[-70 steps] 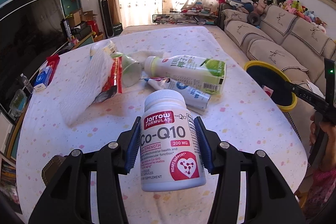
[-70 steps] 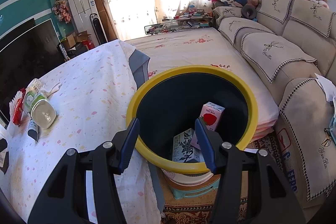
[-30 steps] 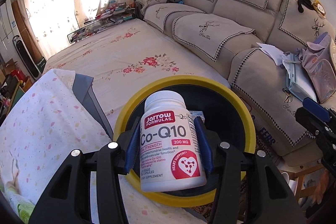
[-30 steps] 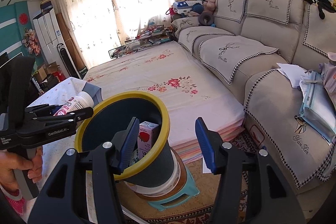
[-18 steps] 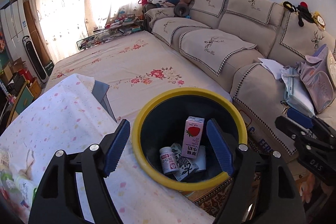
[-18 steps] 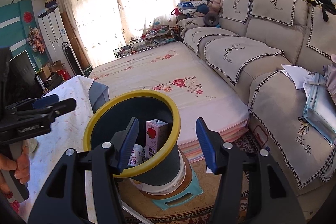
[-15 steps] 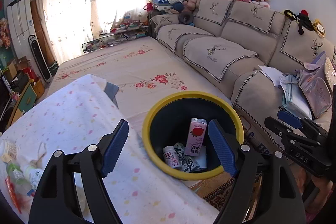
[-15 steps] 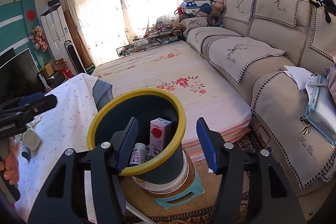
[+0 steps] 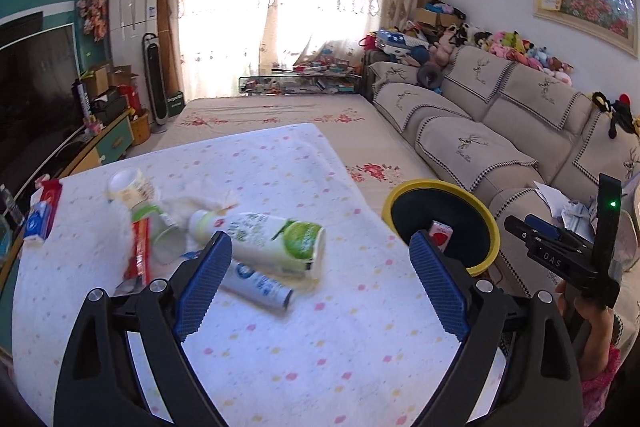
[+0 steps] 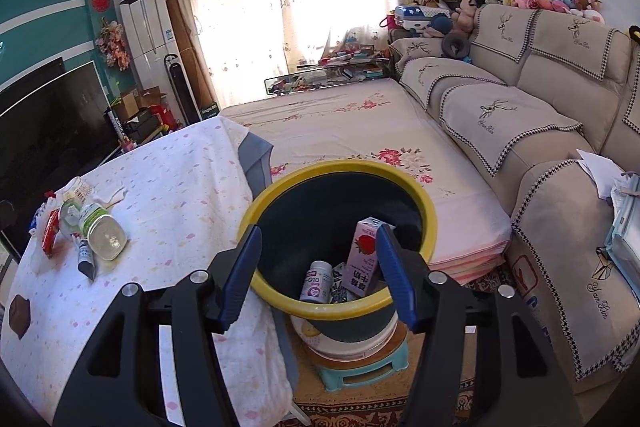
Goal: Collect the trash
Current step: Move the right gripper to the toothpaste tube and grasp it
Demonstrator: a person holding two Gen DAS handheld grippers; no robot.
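The left gripper [image 9: 320, 279], black with blue ribbed pads, tips downward over the white table cloth with small coloured dots [image 9: 320, 343]; its jaws are opening, already spread wide, and nothing sits between them. Just beyond its left pad lies the plastic drink bottle with a white cap and green-and-white label [image 9: 264, 241], on its side, and against the near side of that bottle a white tube with blue print [image 9: 256, 283], also lying flat and partly hidden by the pad. Left of the bottle are a clear cup on its side [image 9: 166, 241], a red wrapper [image 9: 138, 251], crumpled white tissue [image 9: 200, 205] and a roll of tape [image 9: 128, 185]. Right of the bottle, past the table edge, stands the round black bin with a yellow rim [image 9: 494, 239], a pink strawberry milk carton [image 9: 440, 231] showing inside.

The right gripper [image 10: 318, 273], of the same make, points down at the bin [image 10: 340, 165] from just beside the table; its jaws stand parted and hold nothing. In its view the bin's opening lies between and beyond the pads, and in the bin the pink carton [image 10: 360, 263] stands upright with a white supplement bottle [image 10: 316, 281] leaning left of it and some printed packaging under both. From the left wrist view this gripper [image 9: 560, 251] appears right of the bin, held by a hand [image 9: 592, 323] in a pink sleeve
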